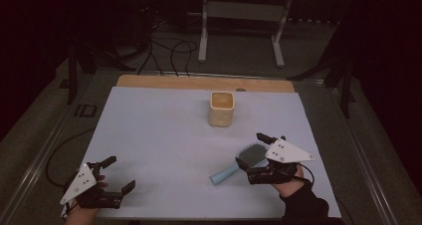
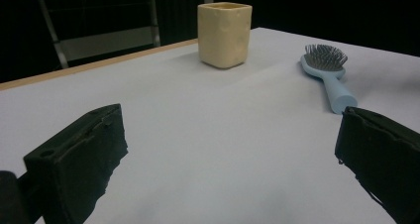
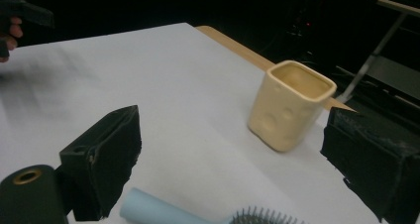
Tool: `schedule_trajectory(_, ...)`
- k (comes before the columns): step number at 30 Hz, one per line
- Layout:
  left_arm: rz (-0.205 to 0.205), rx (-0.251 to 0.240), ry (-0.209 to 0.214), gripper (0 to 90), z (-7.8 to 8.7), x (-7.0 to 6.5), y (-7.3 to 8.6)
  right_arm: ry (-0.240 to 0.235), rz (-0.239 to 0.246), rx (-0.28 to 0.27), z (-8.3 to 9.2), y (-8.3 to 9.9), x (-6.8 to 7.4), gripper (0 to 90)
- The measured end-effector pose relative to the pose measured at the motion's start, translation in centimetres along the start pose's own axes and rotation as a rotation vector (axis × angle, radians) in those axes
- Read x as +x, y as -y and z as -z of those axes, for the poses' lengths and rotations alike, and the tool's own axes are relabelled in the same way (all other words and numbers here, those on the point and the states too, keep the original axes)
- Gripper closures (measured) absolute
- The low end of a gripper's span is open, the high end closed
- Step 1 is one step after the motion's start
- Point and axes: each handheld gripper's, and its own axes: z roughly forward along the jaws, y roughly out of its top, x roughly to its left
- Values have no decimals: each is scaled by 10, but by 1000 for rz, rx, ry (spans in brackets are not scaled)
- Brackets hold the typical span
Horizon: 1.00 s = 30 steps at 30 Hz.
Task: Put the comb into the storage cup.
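Barely begun: right hand-held gripper [image 1: 260, 158] spread open over hairbrush [image 1: 239, 163], nothing grasped; cup [image 1: 221, 108] empty; left hand-held gripper [image 1: 117, 174] open, idle on tabletop [image 1: 159, 135].

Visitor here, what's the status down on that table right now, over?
Left hand-held gripper open, holding nothing. Right hand-held gripper open over the blue hairbrush, not gripping it. Cream cup upright beyond the hairbrush. Nothing in between.
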Motion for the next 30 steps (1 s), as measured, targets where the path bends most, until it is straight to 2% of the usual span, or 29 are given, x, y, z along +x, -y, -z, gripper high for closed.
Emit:
schedule_trajectory(16, 2, -2, 3, 0, 0, 0, 0, -77, 13, 11, -33, -8, 13, 82)
schedule_trajectory(22, 1, -1, 4, 0, 0, -1, 0, -106, 14, 25, -45, -5, 18, 82)
schedule_trajectory(30, -4, -2, 6, 0, 0, -1, -1, -159, 1, 73, -69, 6, 29, 82)
